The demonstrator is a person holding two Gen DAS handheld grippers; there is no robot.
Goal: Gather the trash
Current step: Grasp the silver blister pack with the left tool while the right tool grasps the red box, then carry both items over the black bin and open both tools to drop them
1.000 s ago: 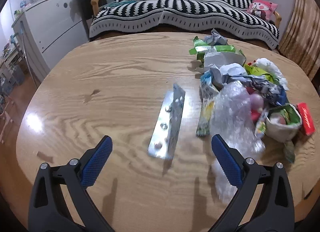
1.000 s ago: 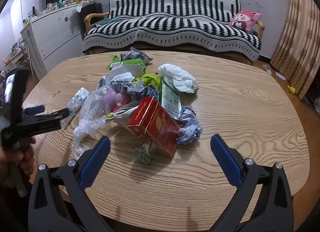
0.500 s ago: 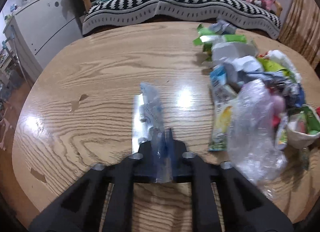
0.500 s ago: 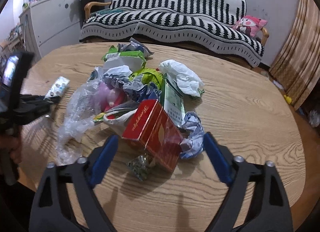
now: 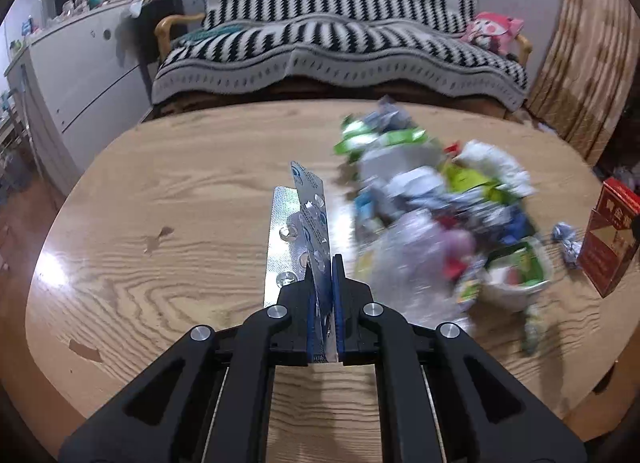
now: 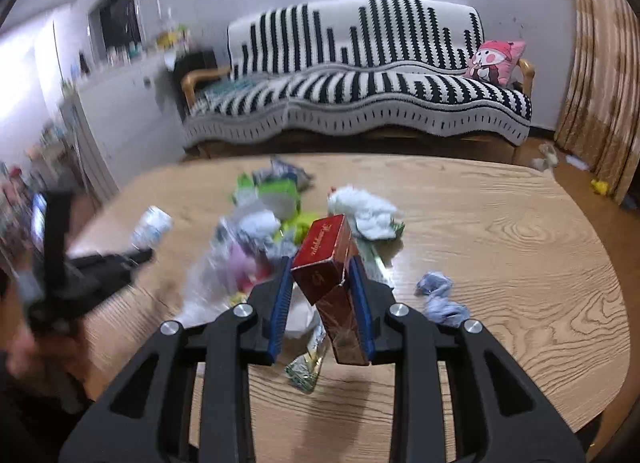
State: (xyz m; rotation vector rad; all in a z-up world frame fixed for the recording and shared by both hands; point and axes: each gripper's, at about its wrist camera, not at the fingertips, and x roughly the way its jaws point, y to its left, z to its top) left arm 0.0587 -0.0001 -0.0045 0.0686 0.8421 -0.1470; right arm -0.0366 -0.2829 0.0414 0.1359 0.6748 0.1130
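My left gripper [image 5: 322, 275] is shut on a silver blister pack [image 5: 310, 215], which sticks up and forward from the jaws above the oval wooden table [image 5: 180, 223]. My right gripper [image 6: 322, 283] has its jaws closing, and its blue pads press on a red cardboard box [image 6: 324, 259] that is tilted and raised off the pile. The red box [image 5: 612, 239] also shows at the right edge of the left wrist view. A blurred heap of wrappers, bags and tissue [image 5: 440, 215] lies on the table between both grippers. The left gripper [image 6: 120, 259] appears at the left of the right wrist view.
A crumpled blue wrapper [image 6: 440, 299] and a small clear wrapper [image 6: 306, 367] lie loose near the heap. A striped sofa [image 5: 340, 51] stands behind the table, a white cabinet [image 5: 80, 75] to the left, a curtain [image 5: 580, 63] to the right. A hand [image 6: 24, 351] holds the left tool.
The left jaws went from wide open to shut on the blister pack and lifted it. The right jaws narrowed onto the red box and raised it from the heap.
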